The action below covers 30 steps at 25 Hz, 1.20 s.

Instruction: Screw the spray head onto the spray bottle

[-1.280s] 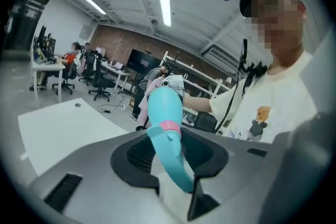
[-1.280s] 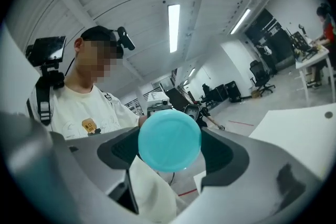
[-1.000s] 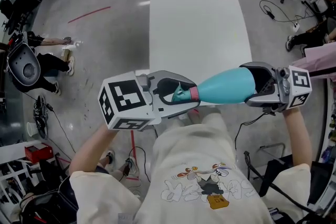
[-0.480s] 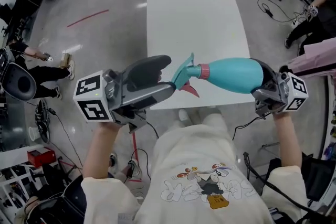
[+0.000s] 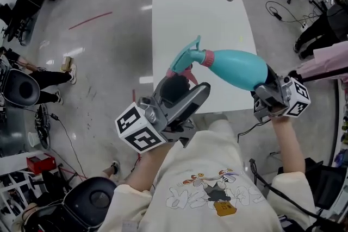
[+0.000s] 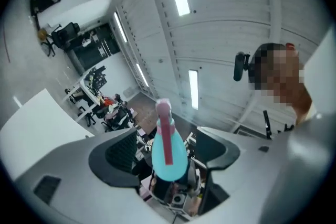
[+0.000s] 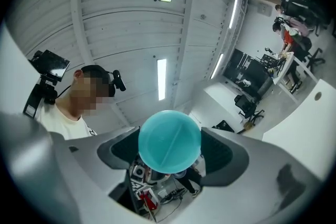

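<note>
Spray bottle (image 5: 237, 67) is being held up in the air over the near edge of the white table (image 5: 201, 13), lying roughly level w/ the neck aimed toward the left of the head view. Its base end is clamped by the R gripper (image 5: 267, 84). In the right gripper view the round teal bottom is seen filling the gap, w/ both pads pressed against its sides, so a firm hold is shown there.

Spray head (image 5: 186, 56) is seated on the neck, w/ the pink collar butted against the teal body and the pink trigger showing on the near side. No gap can be made out at the collar.

L gripper (image 5: 190, 87) is positioned just beside the spray head, on the near side, w/ jaws angled up toward it. Those jaws have just been opening and are now spread wide. In the left gripper view the spray head is seen end-on in the gap, w/ clear space on each side and neither pad touching it, so nothing is gripped by the L gripper.

Both grippers are carried in front of the person's cream T-shirt (image 5: 206, 187).
</note>
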Motion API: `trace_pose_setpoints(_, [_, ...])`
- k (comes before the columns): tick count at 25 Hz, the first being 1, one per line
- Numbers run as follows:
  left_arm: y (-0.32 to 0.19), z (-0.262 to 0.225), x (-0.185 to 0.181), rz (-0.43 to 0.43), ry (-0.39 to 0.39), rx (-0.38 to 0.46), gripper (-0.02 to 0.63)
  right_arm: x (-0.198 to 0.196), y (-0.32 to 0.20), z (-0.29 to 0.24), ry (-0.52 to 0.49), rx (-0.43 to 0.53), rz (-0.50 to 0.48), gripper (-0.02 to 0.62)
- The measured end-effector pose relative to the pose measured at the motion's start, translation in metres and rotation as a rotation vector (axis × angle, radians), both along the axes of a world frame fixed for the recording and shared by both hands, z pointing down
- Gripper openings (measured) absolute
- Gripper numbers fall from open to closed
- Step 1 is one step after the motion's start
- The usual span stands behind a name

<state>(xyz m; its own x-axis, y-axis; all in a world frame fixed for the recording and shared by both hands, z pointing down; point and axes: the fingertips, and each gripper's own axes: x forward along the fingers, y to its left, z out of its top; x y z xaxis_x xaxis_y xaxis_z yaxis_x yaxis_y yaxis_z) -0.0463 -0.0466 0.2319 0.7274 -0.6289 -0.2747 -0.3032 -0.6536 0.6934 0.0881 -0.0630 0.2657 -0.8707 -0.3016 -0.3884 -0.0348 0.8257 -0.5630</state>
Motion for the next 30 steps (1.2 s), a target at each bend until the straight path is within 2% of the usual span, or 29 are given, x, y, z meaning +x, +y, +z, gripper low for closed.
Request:
trace_pose_setpoints(3, [-0.013, -0.010, -0.014, -0.066, 0.046, 0.017, 0.336, -0.006, 0.008, 0.000, 0.003, 0.015, -0.040, 0.371])
trace_pose_setpoints(6, [-0.019, -0.017, -0.012, -0.066, 0.001, 0.058, 0.326, -0.010, 0.012, -0.001, 0.015, 0.033, -0.070, 0.371])
trace_pose_setpoints(9, [-0.018, -0.022, -0.007, -0.059, -0.027, 0.090, 0.279, -0.011, 0.013, -0.003, -0.005, 0.027, -0.066, 0.371])
trace_pose_setpoints(16, [-0.014, -0.028, -0.002, -0.084, 0.028, 0.086, 0.270, -0.015, 0.012, -0.001, -0.060, -0.008, -0.039, 0.371])
trace_pose_setpoints(19, [-0.017, -0.026, -0.004, -0.115, 0.041, 0.075, 0.155, -0.015, 0.012, 0.001, -0.065, -0.021, -0.039, 0.371])
trace_pose_setpoints(24, [-0.017, -0.030, -0.003, -0.109, 0.022, 0.098, 0.150, -0.015, 0.013, -0.001, -0.070, -0.020, -0.026, 0.371])
trace_pose_setpoints(27, [-0.016, -0.035, -0.002, -0.113, 0.036, 0.116, 0.152, -0.017, 0.014, -0.003, -0.079, -0.021, -0.023, 0.371])
trace_pose_setpoints(30, [-0.017, -0.033, -0.003, -0.119, 0.054, 0.097, 0.152, -0.018, 0.014, -0.002, -0.080, -0.022, -0.029, 0.371])
